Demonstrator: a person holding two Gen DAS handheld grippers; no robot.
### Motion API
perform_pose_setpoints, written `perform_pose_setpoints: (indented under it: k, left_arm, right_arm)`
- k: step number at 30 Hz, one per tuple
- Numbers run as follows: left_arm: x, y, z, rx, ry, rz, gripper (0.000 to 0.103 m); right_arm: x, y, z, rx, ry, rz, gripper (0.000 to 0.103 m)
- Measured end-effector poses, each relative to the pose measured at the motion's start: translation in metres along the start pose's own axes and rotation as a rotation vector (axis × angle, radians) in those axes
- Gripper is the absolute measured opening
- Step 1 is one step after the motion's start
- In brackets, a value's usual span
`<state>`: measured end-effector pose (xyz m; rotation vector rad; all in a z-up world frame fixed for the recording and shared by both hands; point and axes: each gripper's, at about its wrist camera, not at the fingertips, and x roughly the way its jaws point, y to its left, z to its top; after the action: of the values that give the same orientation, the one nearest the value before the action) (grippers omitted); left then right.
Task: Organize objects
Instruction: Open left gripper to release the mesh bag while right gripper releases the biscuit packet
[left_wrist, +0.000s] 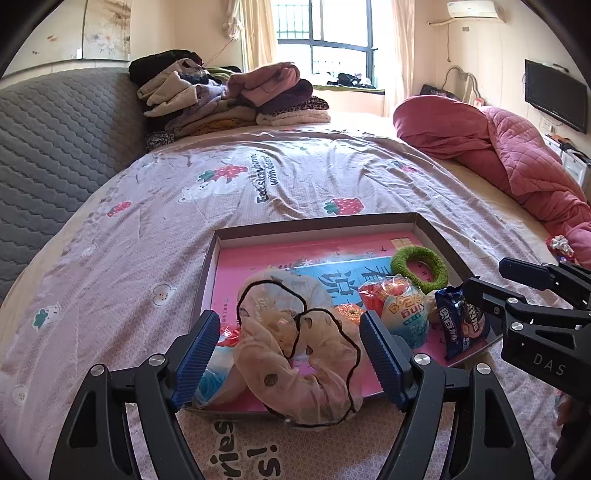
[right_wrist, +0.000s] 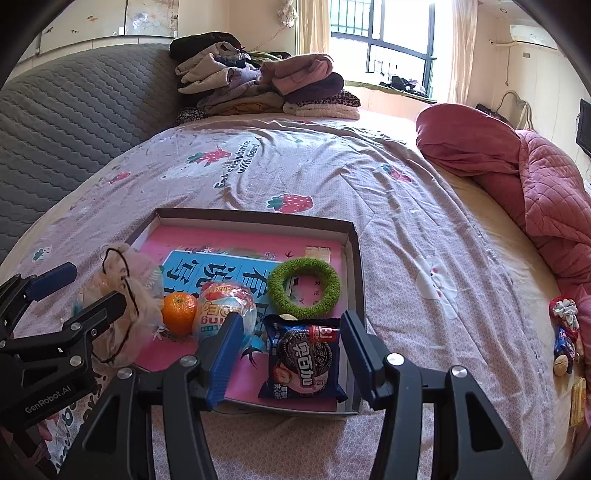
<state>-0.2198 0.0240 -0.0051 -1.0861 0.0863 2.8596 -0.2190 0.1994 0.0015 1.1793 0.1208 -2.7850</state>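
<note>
A shallow cardboard tray (left_wrist: 317, 221) (right_wrist: 255, 216) with a pink picture floor lies on the bed. In it are a green scrunchie (left_wrist: 419, 267) (right_wrist: 303, 288), an orange (right_wrist: 179, 312), a clear-wrapped snack (left_wrist: 400, 308) (right_wrist: 225, 306) and a blue cookie packet (left_wrist: 460, 325) (right_wrist: 303, 360). A sheer beige scrunchie (left_wrist: 299, 350) (right_wrist: 125, 302) lies over the tray's near left corner between my left gripper's (left_wrist: 291, 354) open jaws, untouched. My right gripper (right_wrist: 291, 354) is open, with the cookie packet between its jaws.
The tray sits on a pink strawberry-print bedsheet (left_wrist: 258, 177). A pile of folded clothes (left_wrist: 229, 99) lies at the far end, a grey headboard (left_wrist: 48, 140) at left, a red quilt (right_wrist: 517, 177) at right. Small items (right_wrist: 563, 332) lie at the bed's right edge.
</note>
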Motion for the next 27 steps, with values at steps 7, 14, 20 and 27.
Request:
perform_pose_setpoints:
  k: [7, 14, 20, 27]
  left_arm:
    - [-0.008, 0.0, 0.003, -0.003, -0.002, 0.005, 0.079]
    - [-0.022, 0.0, 0.007, -0.006, -0.021, 0.015, 0.079]
    - [-0.034, 0.002, 0.009, -0.013, -0.034, 0.022, 0.079]
    - [-0.055, 0.0, 0.012, -0.016, -0.055, 0.028, 0.079]
  right_arm:
    - [-0.012, 0.002, 0.005, -0.006, -0.018, 0.001, 0.054]
    - [-0.023, 0.005, 0.008, -0.014, -0.032, 0.002, 0.054]
    - [-0.035, 0.007, 0.01, -0.015, -0.05, 0.002, 0.054]
    - [-0.054, 0.01, 0.01, -0.015, -0.071, 0.003, 0.054]
